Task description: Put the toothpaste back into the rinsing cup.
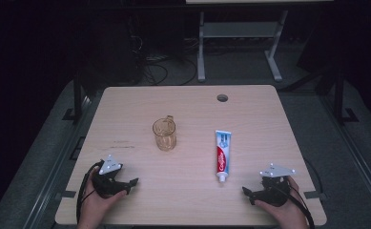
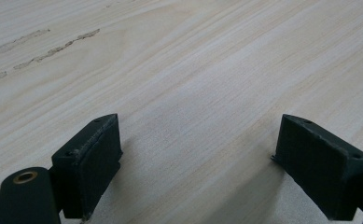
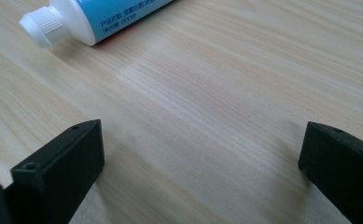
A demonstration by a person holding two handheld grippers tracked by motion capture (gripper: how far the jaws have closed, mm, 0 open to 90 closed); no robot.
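An amber see-through cup (image 1: 164,133) with a handle stands upright near the middle of the light wooden table (image 1: 188,102). To its right lies a toothpaste tube (image 1: 222,155), white, blue and red, with its white cap (image 3: 40,27) toward the near edge. My left gripper (image 1: 131,185) rests low over the near left of the table, open, with bare wood between its jaws (image 2: 198,158). My right gripper (image 1: 248,193) sits at the near right, open and empty (image 3: 202,163); the tube's cap lies a short way beyond its left jaw.
A round cable hole (image 1: 222,98) is in the table's far edge area. Faint scuff marks (image 2: 53,49) run across the wood ahead of the left gripper. Beyond the table stand a white desk frame (image 1: 240,36) and floor cables in a dark room.
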